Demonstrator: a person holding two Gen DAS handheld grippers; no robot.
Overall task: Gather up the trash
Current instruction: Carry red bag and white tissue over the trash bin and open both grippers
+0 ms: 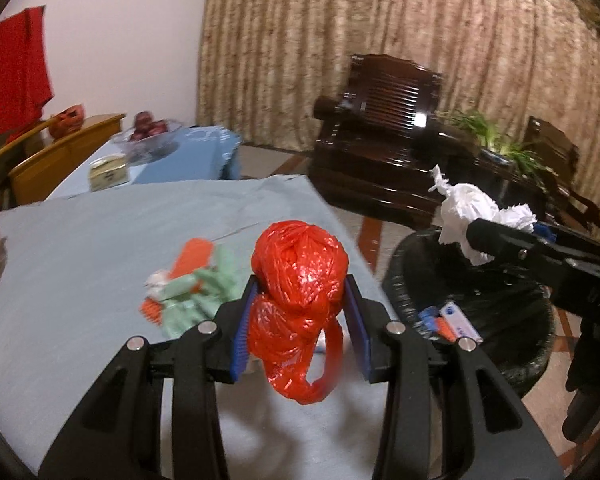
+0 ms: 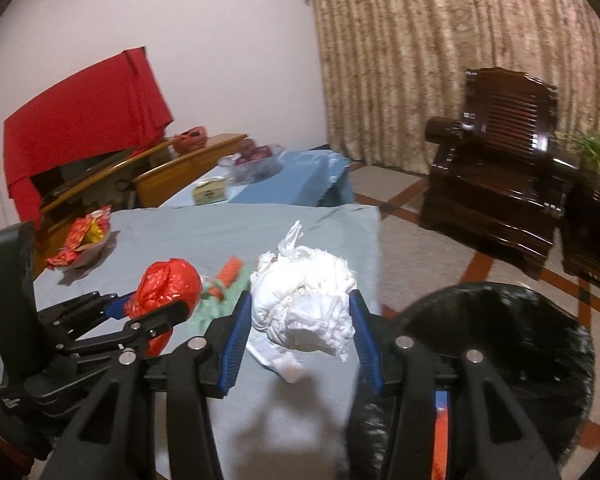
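Observation:
My left gripper [image 1: 302, 280] is shut on a crumpled red plastic bag [image 1: 298, 276], held above the blue-grey tablecloth [image 1: 100, 248]. My right gripper [image 2: 300, 296] is shut on a wad of white tissue [image 2: 304, 304], near the table's right edge. In the left wrist view the right gripper [image 1: 504, 224] holds the tissue [image 1: 464, 208] over the rim of the black bin [image 1: 404, 280]. The bin [image 2: 500, 332] stands on the floor right of the table, with small packets [image 1: 448, 320] inside. Green and orange wrappers [image 1: 192, 292] lie on the cloth. The left gripper [image 2: 148, 308] shows with the red bag [image 2: 168, 284].
A bowl of red and yellow snack packets [image 2: 84, 236] sits at the table's left. Beyond lie a second blue table with a fruit bowl [image 1: 148, 132] and a tissue box [image 1: 108, 172]. A dark wooden armchair [image 2: 496, 172] and a plant [image 1: 496, 136] stand right of the bin.

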